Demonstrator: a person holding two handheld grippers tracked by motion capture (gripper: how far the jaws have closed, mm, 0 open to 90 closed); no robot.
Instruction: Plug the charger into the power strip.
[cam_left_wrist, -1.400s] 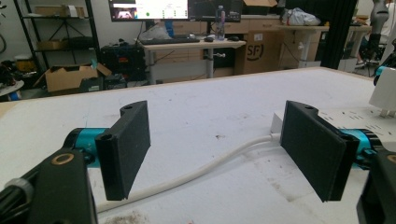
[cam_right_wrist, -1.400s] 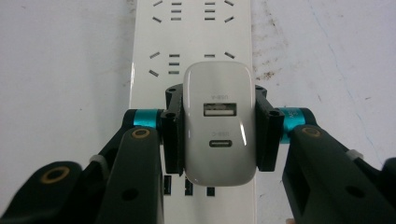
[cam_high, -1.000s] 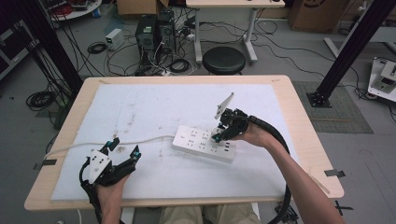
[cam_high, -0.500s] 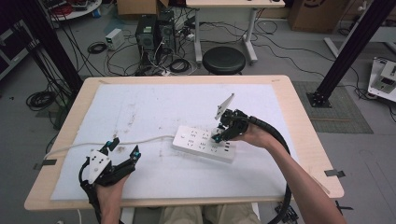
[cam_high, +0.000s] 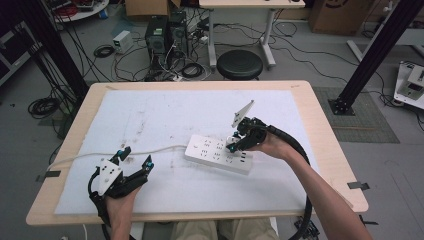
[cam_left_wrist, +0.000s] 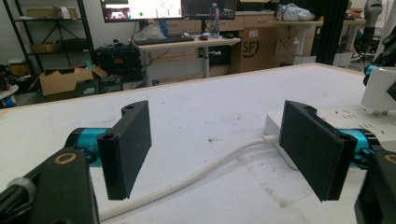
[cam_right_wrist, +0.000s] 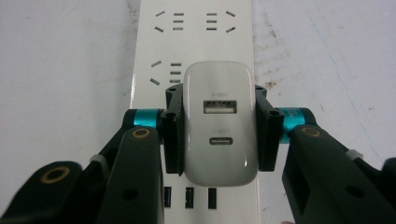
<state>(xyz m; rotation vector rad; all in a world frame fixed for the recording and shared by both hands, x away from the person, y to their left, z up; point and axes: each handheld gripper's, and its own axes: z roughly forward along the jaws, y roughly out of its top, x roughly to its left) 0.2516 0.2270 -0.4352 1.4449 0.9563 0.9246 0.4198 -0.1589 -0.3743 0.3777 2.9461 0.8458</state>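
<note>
1. Right gripper (cam_right_wrist: 218, 130) was clamped on a white USB charger (cam_right_wrist: 219, 123), one pad against each of its side faces.
2. Charger sat over the white power strip (cam_high: 218, 154), port face toward the gripper camera; whether its prongs were seated, can't tell.
3. Strip lay on the white mat (cam_high: 165, 115) at mid-table, long axis running left-right with the right end nearer the person; its cord (cam_high: 150, 150) left the left end.
4. Left gripper (cam_high: 134, 159) stood wide apart, holding nothing, low over the mat at the front left with the cord just beyond its jaws.
</note>
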